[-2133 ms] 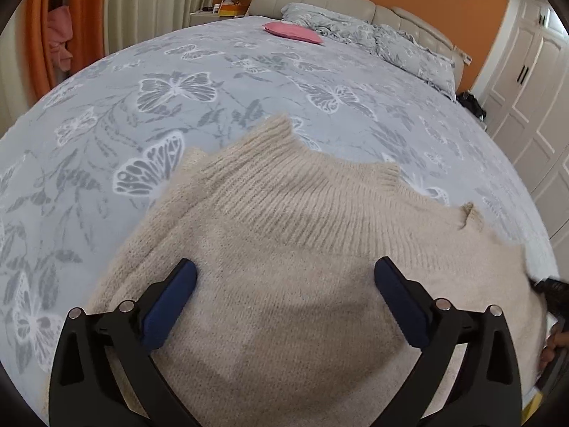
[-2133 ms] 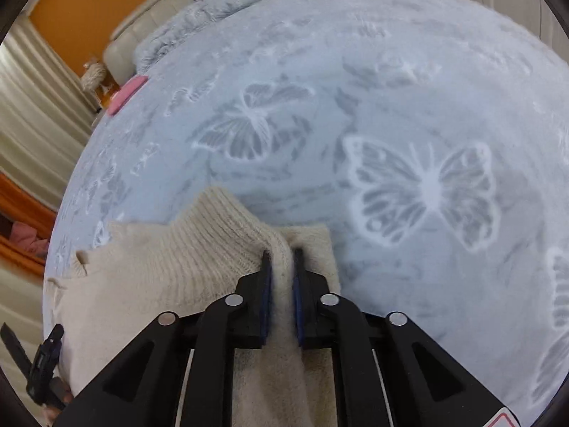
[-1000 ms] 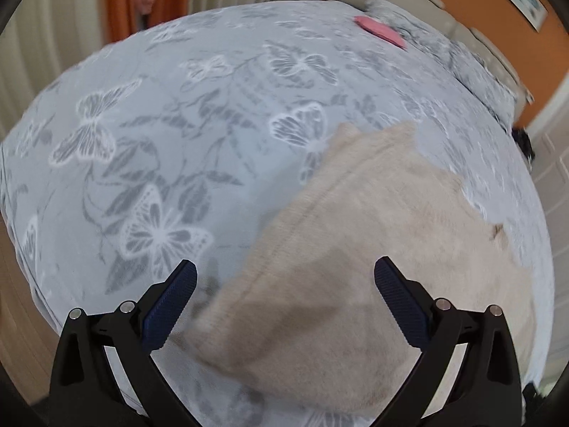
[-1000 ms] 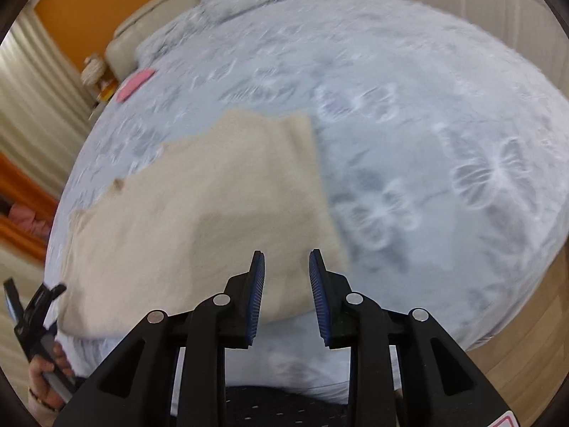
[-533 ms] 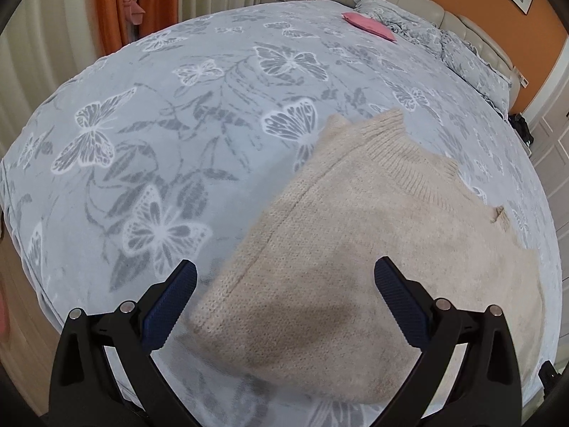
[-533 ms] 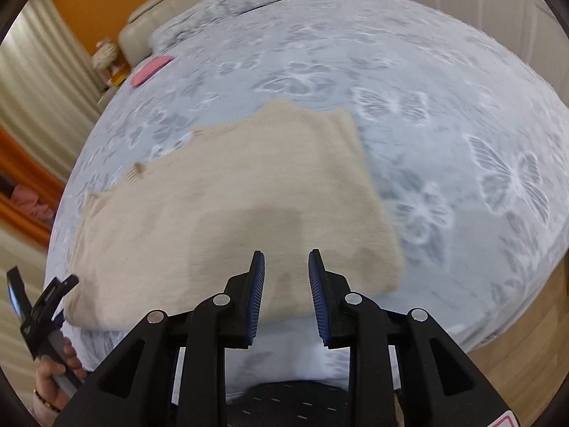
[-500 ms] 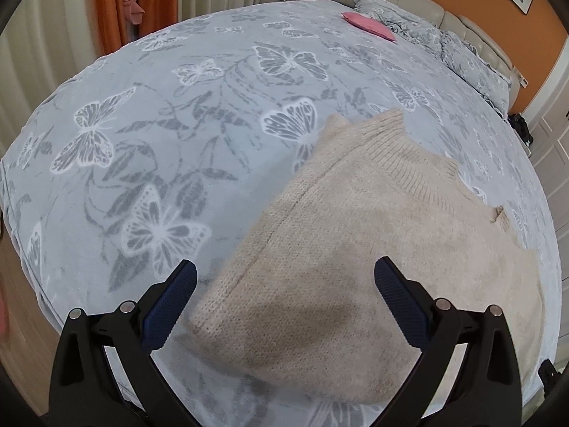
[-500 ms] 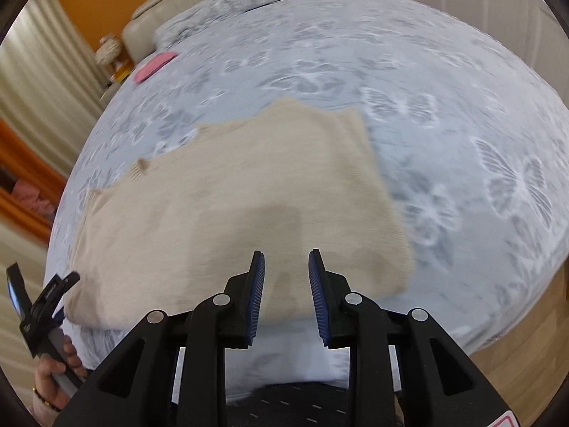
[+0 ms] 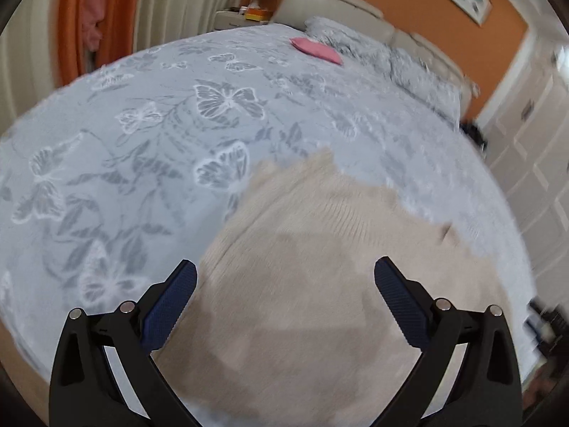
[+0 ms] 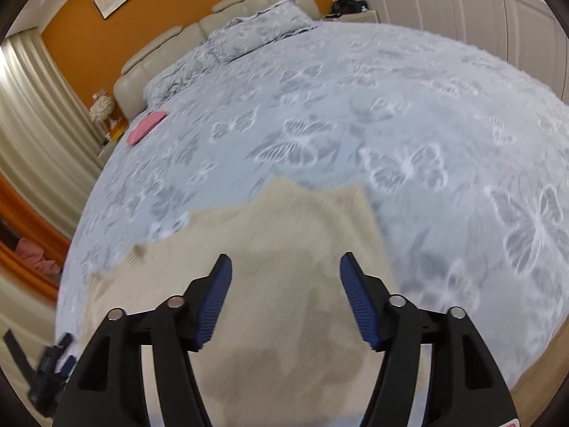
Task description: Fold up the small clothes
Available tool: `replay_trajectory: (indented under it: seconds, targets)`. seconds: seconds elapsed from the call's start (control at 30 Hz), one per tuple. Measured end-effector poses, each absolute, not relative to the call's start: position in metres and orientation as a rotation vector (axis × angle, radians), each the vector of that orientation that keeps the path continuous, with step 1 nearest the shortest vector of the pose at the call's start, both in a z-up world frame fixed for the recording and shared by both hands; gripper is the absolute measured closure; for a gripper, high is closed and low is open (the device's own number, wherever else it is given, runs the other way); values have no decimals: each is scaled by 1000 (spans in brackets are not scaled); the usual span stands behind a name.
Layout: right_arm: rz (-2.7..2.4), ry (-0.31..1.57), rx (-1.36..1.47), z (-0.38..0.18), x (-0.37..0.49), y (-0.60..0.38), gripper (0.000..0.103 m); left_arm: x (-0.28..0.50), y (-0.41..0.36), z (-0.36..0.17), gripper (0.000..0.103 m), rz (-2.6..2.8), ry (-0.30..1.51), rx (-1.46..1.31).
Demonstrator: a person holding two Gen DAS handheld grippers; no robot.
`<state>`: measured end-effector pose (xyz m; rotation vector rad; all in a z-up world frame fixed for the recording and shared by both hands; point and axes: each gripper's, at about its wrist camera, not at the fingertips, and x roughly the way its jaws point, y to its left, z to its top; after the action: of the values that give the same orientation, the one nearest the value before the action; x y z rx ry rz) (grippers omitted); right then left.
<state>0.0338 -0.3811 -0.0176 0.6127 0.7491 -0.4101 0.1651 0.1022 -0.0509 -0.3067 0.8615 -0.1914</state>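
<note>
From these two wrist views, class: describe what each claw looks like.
The left claw and right claw match: black plastic frames with triangular cut-outs, silver round pins at the joints, and two fingers faced with ribbed dark blue pads. The right claw's frame shows a red-edged label at its lower corner.

We see broad open room across the bed [image 9: 149, 163]: its butterfly-print cover lies flat and bare from the near edge up toward the headboard end. The one low thing at the near edge is the beige sweater [image 9: 302, 284], lying flat, so we can pass over it freely. Far off, near the head of the bed, a pink folded item [image 10: 146, 127] lies just short of the pillows [image 10: 249, 35], well apart from the sweater. Both hand-held grippers hang above the sweater: the left hand-held gripper [image 9: 284, 277] stands wide, the right hand-held gripper [image 10: 284, 270] is opening, nothing between its pads.
</note>
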Motion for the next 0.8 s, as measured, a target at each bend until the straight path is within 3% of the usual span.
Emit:
replay_trajectory:
  seconds: [0.27,0.4,0.43,0.47,0.5,0.53,0.57,0.7,0.8]
  targets:
    - [-413,789,584,-45,95,-421,27,240,78,-73,5,-199,909,-417]
    - [-403,884,556,-70,139,-432,26,268,69,-91,6,-227,909,-474]
    - [-389,907,543,-76,145,-430,35,271,68,-93,14,-234,900,-481]
    - [-355,928,530,-81,151,-428,67,273,65,-94,34,-250,892,-467]
    - [-299,942,517,-84,155,-422,79,273,64,-93,49,-262,891,-451]
    - [-267,936,508,-82,156,-418,91,274,63,-93,83,-281,893,-442]
    - [-258,919,489,-77,156,-413,93,275,63,-92,90,-328,892,-457]
    - [-218,639,508,-21,130,-413,94,267,68,-64,91,-375,762,-499]
    - [-300,651,512,-27,133,-426,93,263,64,-53,90,-347,703,-441]
